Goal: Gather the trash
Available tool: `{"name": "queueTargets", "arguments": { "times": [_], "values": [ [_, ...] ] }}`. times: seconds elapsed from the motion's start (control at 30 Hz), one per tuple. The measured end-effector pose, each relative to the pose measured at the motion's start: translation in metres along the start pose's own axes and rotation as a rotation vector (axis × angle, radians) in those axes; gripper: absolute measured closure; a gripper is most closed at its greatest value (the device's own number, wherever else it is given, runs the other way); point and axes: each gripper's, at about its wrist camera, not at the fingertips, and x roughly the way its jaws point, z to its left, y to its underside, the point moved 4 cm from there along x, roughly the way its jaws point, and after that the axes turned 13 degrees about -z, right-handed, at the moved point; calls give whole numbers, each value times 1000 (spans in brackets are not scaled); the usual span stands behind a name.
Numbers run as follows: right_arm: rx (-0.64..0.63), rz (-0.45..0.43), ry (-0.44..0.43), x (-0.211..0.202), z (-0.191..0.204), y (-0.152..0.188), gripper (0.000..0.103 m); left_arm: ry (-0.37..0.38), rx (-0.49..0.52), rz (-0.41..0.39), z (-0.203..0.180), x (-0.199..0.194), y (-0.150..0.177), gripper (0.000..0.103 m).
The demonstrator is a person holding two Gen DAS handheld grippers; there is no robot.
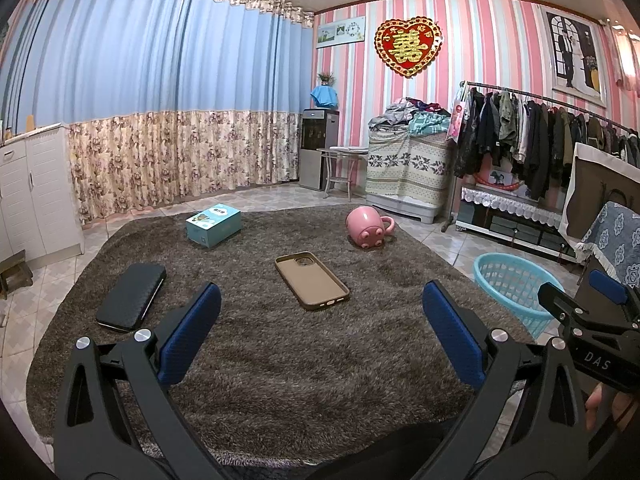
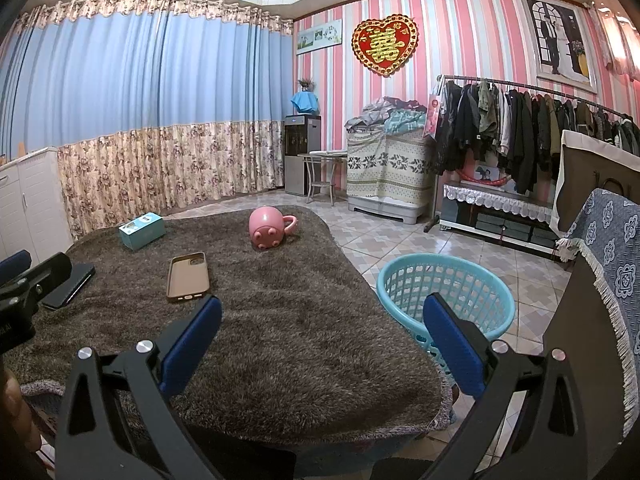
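Basket [image 2: 446, 280]: turquoise, on the tiles just beside your rug's [image 2: 280, 340] right edge
Rug items: phone case [image 1: 311, 280], pink mug [image 1: 366, 227] tipped over, teal box [image 1: 213, 225], black wallet [image 1: 132, 297]
Your left gripper [image 1: 320, 336]: wide apart, holding nothing
Your right gripper [image 2: 322, 340]: likewise wide, nothing held

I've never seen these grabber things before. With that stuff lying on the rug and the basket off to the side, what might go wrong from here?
Three risks, as guesses:
1. The pink mug lies on its side; its round body might slip from the open right gripper.
2. The phone case lies flat in shaggy rug, so fingers may snag pile.
3. The basket stands off the rug's edge, so a drop could miss.
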Motion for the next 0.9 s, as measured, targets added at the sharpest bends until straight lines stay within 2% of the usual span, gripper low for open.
{"name": "queueTargets", "arguments": {
  "times": [0.9],
  "values": [
    [2, -8, 0, -2, 3, 0, 4, -2, 0, -6, -5, -1, -1, 5]
  ]
}}
